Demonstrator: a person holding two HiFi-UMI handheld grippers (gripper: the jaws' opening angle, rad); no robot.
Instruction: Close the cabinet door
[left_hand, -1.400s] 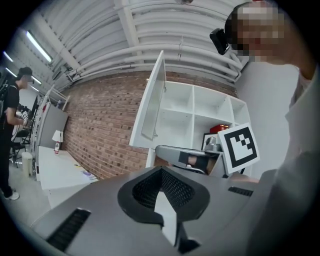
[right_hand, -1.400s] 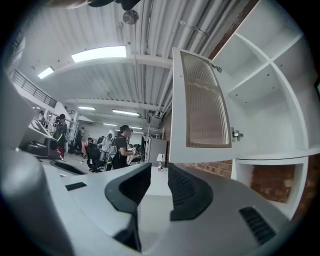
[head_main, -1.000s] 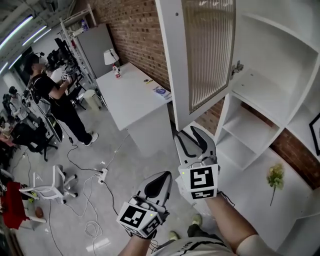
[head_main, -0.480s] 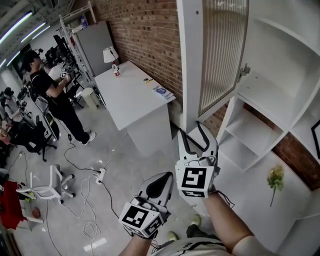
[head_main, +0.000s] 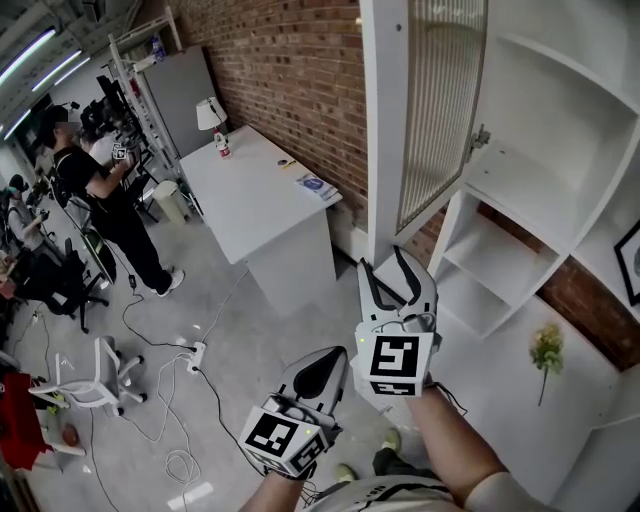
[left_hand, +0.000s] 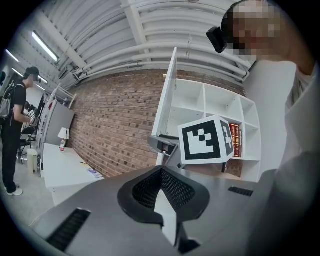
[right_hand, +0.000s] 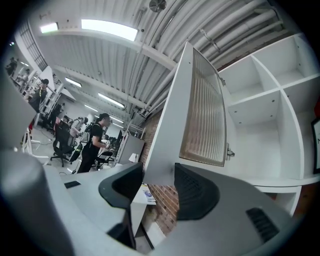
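Closing step pending: cabinet door (head_main: 384, 130) hangs ajar at 12 o'clock, its lower corner between the wide-spread, unclamped fingers of the right gripper (head_main: 384, 264), left gripper (head_main: 332, 358) fingers together and empty, and the next move is probably a push toward 2 o'clock.

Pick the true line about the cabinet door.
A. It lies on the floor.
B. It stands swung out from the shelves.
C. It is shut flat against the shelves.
B: the cabinet door stands swung out from the white shelves, with the right gripper's open jaws by its lower corner.
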